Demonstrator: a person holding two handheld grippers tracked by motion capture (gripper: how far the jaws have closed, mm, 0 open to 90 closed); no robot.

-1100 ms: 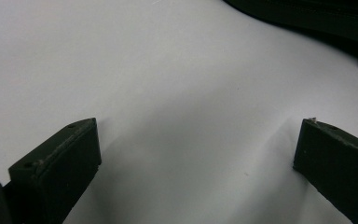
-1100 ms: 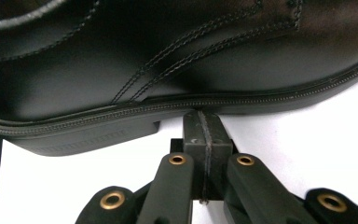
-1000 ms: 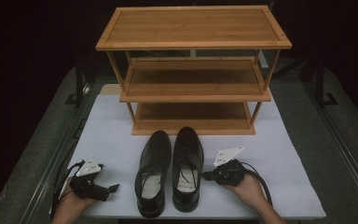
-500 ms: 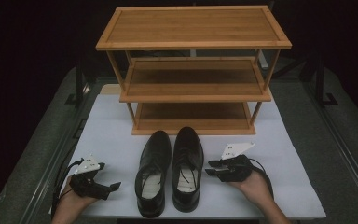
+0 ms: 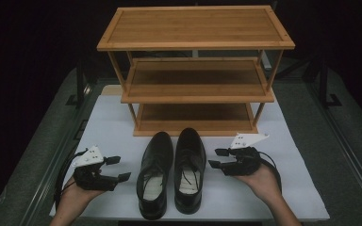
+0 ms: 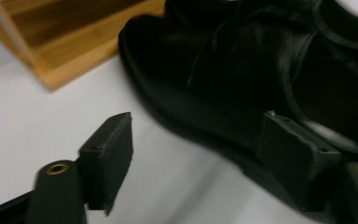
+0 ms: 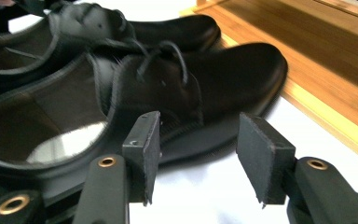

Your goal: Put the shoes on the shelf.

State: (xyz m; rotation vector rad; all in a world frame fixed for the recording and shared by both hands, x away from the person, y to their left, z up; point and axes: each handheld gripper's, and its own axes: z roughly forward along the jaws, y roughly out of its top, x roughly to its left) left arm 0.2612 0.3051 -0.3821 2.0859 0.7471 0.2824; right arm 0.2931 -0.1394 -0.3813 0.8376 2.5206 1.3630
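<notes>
Both grippers sit apart-jawed and empty, left gripper (image 5: 115, 168) just closing some and right gripper (image 5: 218, 157) just opening, flanking the black shoes (image 5: 172, 172).

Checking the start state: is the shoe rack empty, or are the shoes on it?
Empty: the shoe rack's three shelves are bare; both black shoes stand upright on the white mat in front.

Two black leather lace-up shoes (image 5: 154, 176) (image 5: 189, 169) are sitting side by side as one pair. One bamboo-coloured wooden rack (image 5: 195, 70) is standing behind them, carrying three slatted shelves, one above another. One white rectangular mat (image 5: 287, 188) is lying under everything. Two black hand-held grippers (image 5: 118, 168) (image 5: 215, 157) are hovering, one per hand, each showing two padded jaws and one grey three-cornered plate.
</notes>
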